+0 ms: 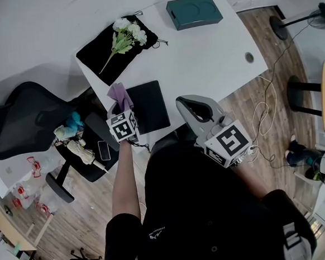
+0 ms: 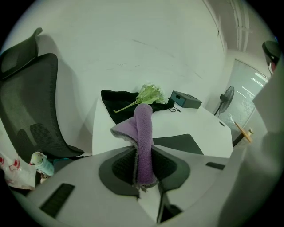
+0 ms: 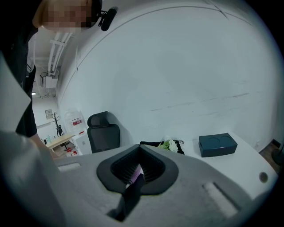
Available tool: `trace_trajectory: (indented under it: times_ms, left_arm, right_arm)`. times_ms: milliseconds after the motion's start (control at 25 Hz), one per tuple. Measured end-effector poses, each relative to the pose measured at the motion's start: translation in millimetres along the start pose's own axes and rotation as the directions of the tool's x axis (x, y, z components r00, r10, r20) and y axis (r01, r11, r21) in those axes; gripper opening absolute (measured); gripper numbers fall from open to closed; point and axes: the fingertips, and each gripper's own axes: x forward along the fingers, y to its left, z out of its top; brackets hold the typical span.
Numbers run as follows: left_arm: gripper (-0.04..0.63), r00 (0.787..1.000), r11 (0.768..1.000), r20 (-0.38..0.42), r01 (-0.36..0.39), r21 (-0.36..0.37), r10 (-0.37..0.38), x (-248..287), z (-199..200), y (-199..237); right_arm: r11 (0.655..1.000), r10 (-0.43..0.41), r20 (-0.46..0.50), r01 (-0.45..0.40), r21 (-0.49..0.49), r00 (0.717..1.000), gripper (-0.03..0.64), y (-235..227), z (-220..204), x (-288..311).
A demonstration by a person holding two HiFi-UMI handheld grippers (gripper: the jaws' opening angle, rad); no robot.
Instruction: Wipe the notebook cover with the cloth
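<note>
The black notebook (image 1: 150, 105) lies flat near the front edge of the white table (image 1: 212, 55). My left gripper (image 1: 117, 105) hovers at the notebook's left edge, shut on a purple cloth (image 1: 119, 93). In the left gripper view the cloth (image 2: 143, 142) stands up as a folded strip between the jaws of the left gripper (image 2: 143, 153), and the notebook (image 2: 178, 142) shows just beyond it. My right gripper (image 1: 185, 101) is held off the table's front edge, right of the notebook, with its jaws shut on nothing. The right gripper (image 3: 140, 154) points across the table.
A white flower sprig (image 1: 125, 36) lies on a black pouch (image 1: 103, 53) at the table's far left. At the back stands a teal box (image 1: 194, 12). A cable hole (image 1: 250, 57) is at the right. A black office chair (image 1: 22, 123) stands to the left.
</note>
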Motion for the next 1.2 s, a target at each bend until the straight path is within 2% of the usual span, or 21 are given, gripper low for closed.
trace_trajectory:
  times_ms: [320,560,840,1200]
  left_arm:
    - [0.075,0.999,1.000,0.033,-0.029,0.002,0.029,-15.2,2.1,5.3]
    - [0.075,0.998,1.000,0.068,-0.015,-0.009,0.015,-27.9,8.3,-4.7]
    - [0.075,0.995,0.998,0.083,0.061,0.019,-0.062,-37.3,8.4,-43.5]
    - [0.075,0.986,0.986,0.051,0.154,0.063,-0.157,-36.5,-2.3,-95.2]
  right_arm:
    - [1.000,0.013,0.004,-0.013,-0.002,1.000,0.002,2.7,-3.3,-6.3]
    - [1.000,0.022,0.010,-0.022,-0.005,1.000,0.002,4.2,-3.9,-14.0]
    - [1.000,0.028,0.019,-0.028,-0.008,0.999,0.002,5.6,-5.9,-23.4]
    - [1.000,0.025,0.021,-0.025,-0.007,0.999,0.002,6.3,-8.8,-34.2]
